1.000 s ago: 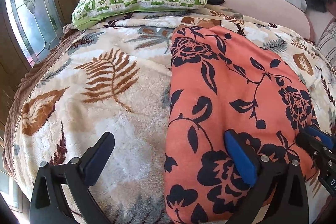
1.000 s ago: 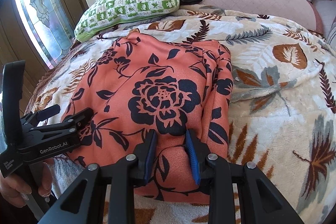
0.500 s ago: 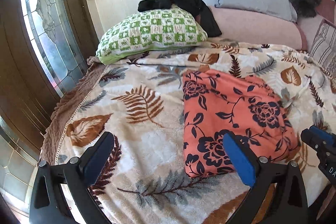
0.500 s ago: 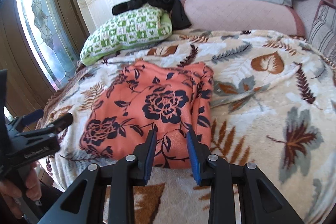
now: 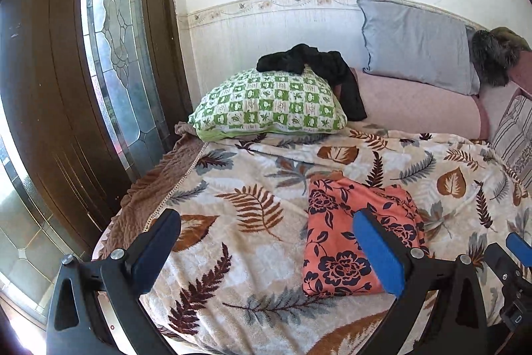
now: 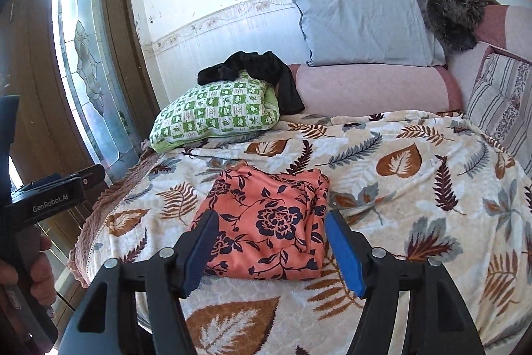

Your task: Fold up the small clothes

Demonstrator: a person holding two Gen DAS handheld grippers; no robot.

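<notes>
A folded orange garment with dark flowers point(image 5: 352, 232) lies flat on the leaf-print blanket point(image 5: 239, 222); it also shows in the right wrist view point(image 6: 269, 225). My left gripper point(image 5: 266, 252) is open and empty, held back from the bed, with the garment behind its right finger. My right gripper point(image 6: 272, 252) is open and empty, pulled back above the garment's near edge. The left gripper body point(image 6: 46, 198) shows at the left of the right wrist view, and the right gripper's tip point(image 5: 512, 258) at the right edge of the left wrist view.
A green checked pillow point(image 5: 269, 103) with a black garment point(image 5: 319, 69) on it lies at the bed's far left. A grey pillow point(image 6: 362, 25) and pink bolster point(image 6: 372, 88) line the wall. A wooden glazed door point(image 5: 83, 82) stands left.
Both grippers have pulled back and up from the garment. The right gripper, shut on the garment's near edge a second ago, has opened and let it go. The garment lies folded.
</notes>
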